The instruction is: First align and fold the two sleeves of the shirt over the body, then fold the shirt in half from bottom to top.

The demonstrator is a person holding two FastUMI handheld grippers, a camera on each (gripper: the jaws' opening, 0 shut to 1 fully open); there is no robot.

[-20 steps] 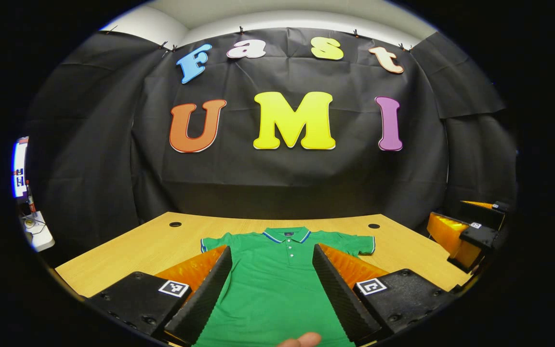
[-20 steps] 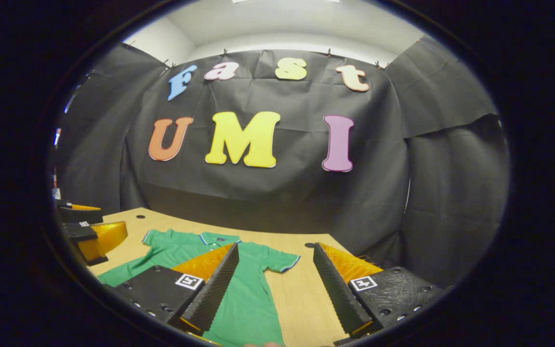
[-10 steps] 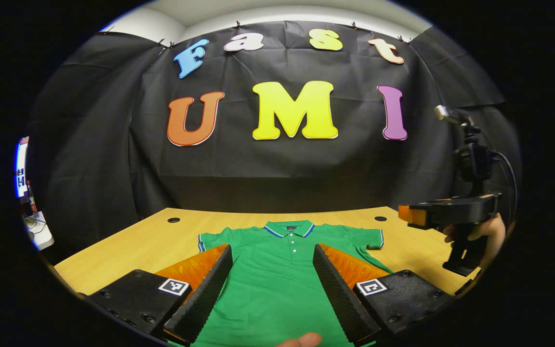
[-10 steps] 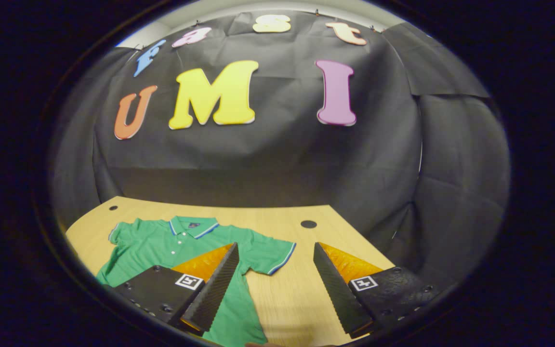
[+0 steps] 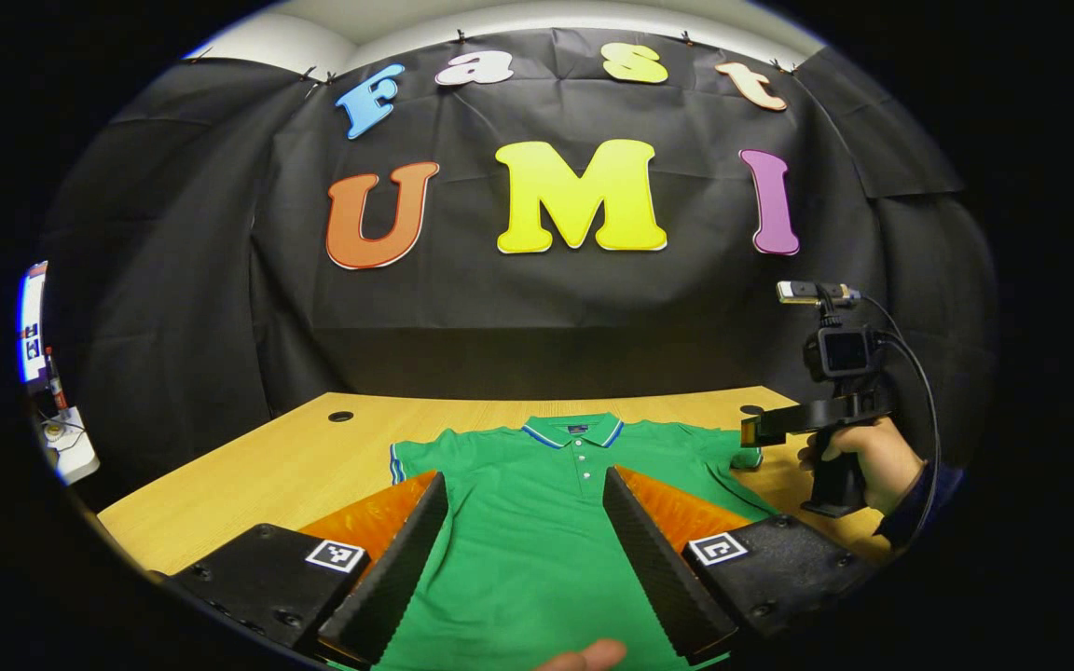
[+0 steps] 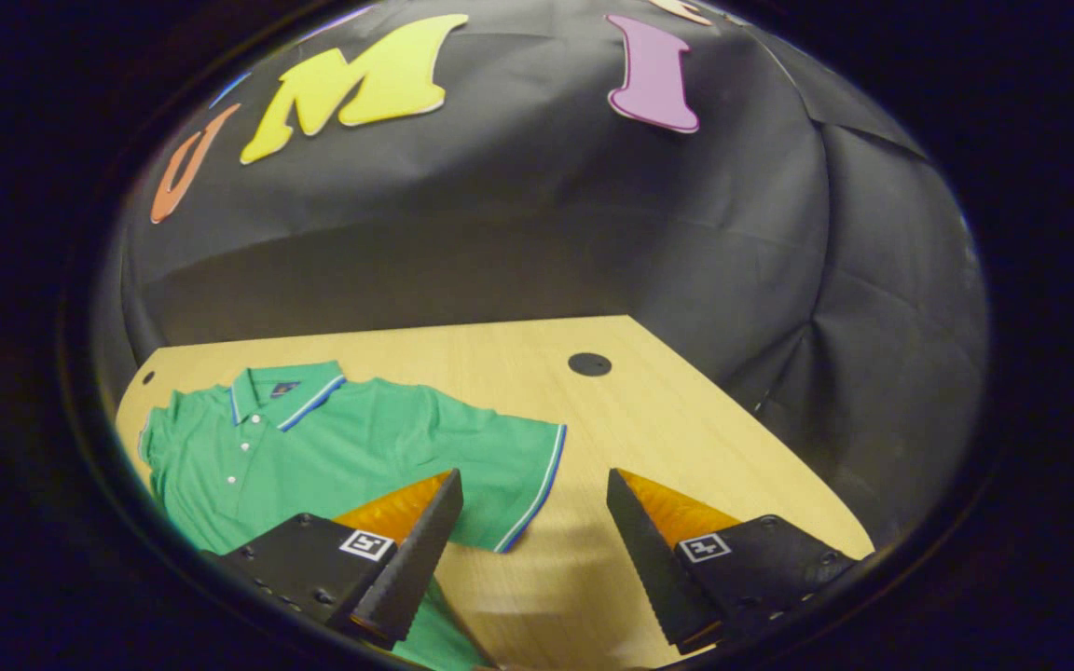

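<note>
Start of task: no fold made yet.
Shirt (image 5: 537,522) lies flat on the table (image 6: 686,419), both sleeves spread; left gripper (image 5: 526,550) and right gripper (image 6: 528,550) hover wide open, empty; all folds remain.

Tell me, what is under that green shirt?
The green shirt lies flat on a wooden table, which shows bare around it. Whatever the table holds beneath the cloth is covered, so I cannot tell.

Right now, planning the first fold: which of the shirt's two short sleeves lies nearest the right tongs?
The blue-trimmed sleeve on the green polo shirt, pointing toward the table's cable hole; its cuff lies between the open right tongs.
</note>
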